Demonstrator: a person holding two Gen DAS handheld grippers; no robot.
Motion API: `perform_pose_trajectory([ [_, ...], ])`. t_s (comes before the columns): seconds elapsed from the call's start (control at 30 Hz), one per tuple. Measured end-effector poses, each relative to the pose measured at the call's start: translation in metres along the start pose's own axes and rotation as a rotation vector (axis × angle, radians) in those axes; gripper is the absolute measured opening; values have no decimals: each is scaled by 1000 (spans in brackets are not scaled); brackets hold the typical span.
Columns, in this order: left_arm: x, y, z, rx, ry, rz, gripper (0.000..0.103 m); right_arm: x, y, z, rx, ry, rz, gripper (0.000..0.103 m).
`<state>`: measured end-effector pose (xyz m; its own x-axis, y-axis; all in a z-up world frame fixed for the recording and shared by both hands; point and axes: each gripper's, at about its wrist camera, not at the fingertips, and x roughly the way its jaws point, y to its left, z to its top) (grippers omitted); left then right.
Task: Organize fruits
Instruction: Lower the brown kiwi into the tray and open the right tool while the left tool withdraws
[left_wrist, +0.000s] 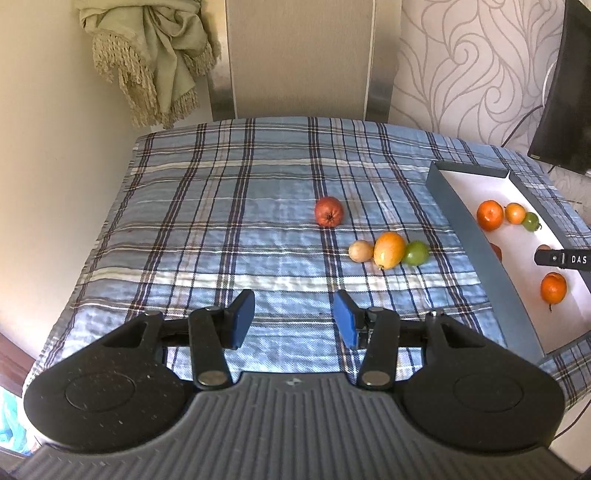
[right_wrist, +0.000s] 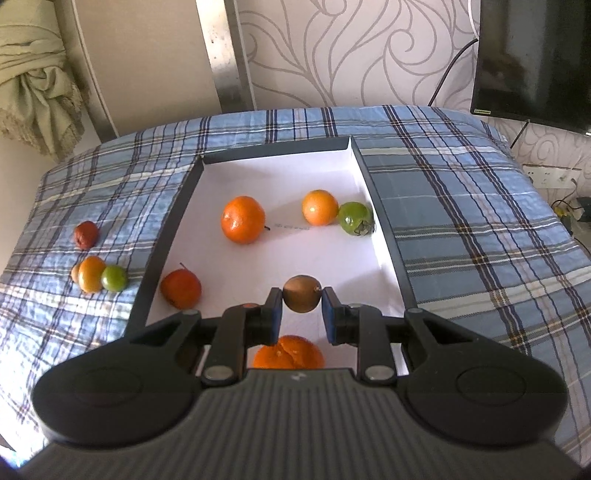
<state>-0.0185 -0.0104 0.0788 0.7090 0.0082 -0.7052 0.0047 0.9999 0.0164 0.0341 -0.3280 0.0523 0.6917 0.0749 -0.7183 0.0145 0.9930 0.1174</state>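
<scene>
My right gripper is shut on a small brown fruit and holds it just above the white floor of the dark-rimmed box. Several oranges and a green fruit lie in the box, and another orange sits under the fingers. On the plaid cloth left of the box lie a red fruit, a pale small fruit, a yellow-orange fruit and a green fruit. My left gripper hovers open and empty in front of them.
The box wall stands right of the loose fruits. A chair back with a fringed scarf stands behind the table. A dark screen and its cables are at the far right. The table edge drops off on the left.
</scene>
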Motion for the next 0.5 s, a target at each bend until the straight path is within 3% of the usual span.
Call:
perform_pose_trajectory([
  [0.5,16,13,3,-33,-2,-47,53,-15,8,9,-13,-32,-50,27],
])
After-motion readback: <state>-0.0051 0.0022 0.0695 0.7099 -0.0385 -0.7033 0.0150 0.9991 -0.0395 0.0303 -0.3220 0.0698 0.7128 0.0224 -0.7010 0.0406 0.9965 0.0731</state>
